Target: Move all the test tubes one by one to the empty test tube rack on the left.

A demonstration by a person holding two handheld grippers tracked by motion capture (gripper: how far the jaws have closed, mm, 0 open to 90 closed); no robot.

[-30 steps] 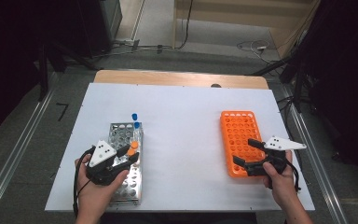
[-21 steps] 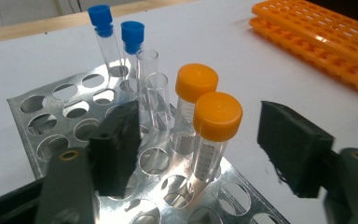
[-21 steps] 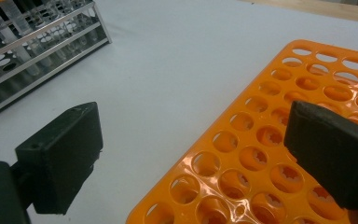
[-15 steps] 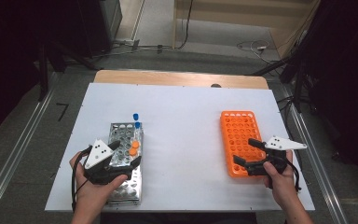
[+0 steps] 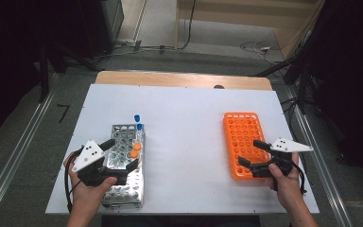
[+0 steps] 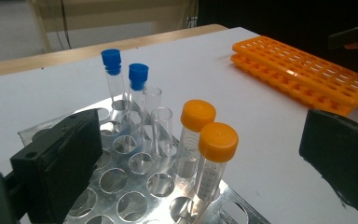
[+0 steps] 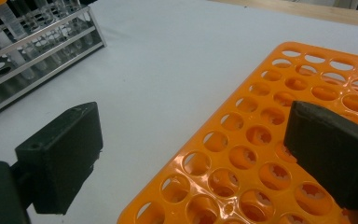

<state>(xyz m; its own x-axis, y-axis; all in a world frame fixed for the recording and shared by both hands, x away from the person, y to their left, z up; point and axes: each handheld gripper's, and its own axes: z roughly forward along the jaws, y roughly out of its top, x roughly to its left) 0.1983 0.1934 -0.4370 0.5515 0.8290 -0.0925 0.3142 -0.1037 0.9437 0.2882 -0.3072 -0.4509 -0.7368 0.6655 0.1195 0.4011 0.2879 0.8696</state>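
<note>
A metal tube rack [image 5: 123, 189] stands at the front left and holds two blue-capped tubes [image 6: 112, 58], two uncapped tubes [image 6: 162, 126] and two orange-capped tubes [image 6: 218, 140]. My left gripper [image 5: 121, 155] is over the rack. Its jaws have just been opening and are now wide apart. The orange-capped tubes [image 5: 134, 150] stand between them, untouched. An empty orange rack [image 5: 241, 132] lies flat at the right. My right gripper [image 5: 253, 155] is open at the near left corner of this orange rack [image 7: 279, 140], with nothing between its jaws.
The white table top [image 5: 189, 123] spreads between the two racks. A wooden strip [image 5: 179, 79] runs along the table's far edge. Cables lie on the floor [image 5: 255, 47] behind it. Metal rails [image 5: 23, 142] flank the table on both sides.
My left gripper's jaws have spread from narrow around an orange-capped tube to wide open, and the hand has drawn back slightly. The right gripper has not moved.
</note>
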